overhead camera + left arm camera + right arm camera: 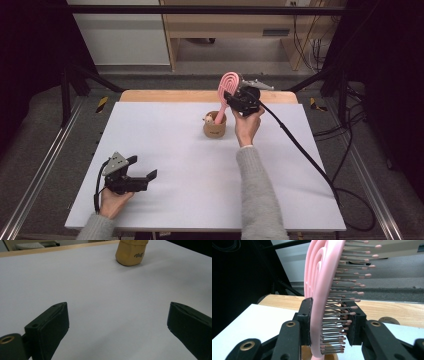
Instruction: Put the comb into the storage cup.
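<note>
A pink hairbrush [227, 90] stands tilted with its handle in a small tan cup [214, 128] near the table's far middle. My right gripper [233, 100] is shut on the brush's head, one pad on its back and the other against the bristles [342, 315]. The pink brush [322, 290] rises between the jaws in the right gripper view. My left gripper [142, 168] rests low at the near left of the white table [175, 170], open with nothing between its fingers. Far ahead of my left gripper [117, 322] stands the tan cup [130, 253].
A small figure [208, 119] sits at the cup's rim. A wooden strip [200, 96] runs along the table's far edge. The right gripper's black cable [300, 150] trails across the table's right side and off the edge. Metal rails flank both sides.
</note>
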`<state>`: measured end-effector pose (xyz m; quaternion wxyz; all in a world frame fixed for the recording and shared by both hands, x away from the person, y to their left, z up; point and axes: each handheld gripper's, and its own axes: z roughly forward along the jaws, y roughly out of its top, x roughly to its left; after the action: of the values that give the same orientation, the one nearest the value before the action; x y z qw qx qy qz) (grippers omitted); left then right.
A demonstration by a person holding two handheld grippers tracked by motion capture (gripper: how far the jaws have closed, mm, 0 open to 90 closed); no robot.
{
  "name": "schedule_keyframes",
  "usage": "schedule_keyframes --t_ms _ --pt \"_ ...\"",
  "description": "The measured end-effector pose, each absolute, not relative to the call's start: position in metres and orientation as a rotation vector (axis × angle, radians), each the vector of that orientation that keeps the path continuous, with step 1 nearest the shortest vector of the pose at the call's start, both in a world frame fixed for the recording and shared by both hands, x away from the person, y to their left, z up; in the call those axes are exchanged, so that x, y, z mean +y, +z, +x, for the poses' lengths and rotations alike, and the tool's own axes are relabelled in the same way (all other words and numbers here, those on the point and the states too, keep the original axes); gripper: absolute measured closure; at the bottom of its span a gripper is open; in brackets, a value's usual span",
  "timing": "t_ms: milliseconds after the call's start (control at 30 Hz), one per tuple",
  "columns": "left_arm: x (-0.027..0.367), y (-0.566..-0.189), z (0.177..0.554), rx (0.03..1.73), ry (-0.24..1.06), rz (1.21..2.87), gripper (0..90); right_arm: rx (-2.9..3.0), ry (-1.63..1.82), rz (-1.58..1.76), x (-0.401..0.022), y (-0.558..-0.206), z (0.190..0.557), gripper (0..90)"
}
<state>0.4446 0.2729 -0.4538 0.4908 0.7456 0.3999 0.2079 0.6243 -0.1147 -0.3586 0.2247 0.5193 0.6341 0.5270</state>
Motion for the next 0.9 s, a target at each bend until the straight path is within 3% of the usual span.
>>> schedule_keyframes --t_ms 900 --pt "0.272 -0.454 0.445 0.968 0.507 1.817 3.6 1.731 1.465 1.492 -0.12 -0.381 0.625 63.7"
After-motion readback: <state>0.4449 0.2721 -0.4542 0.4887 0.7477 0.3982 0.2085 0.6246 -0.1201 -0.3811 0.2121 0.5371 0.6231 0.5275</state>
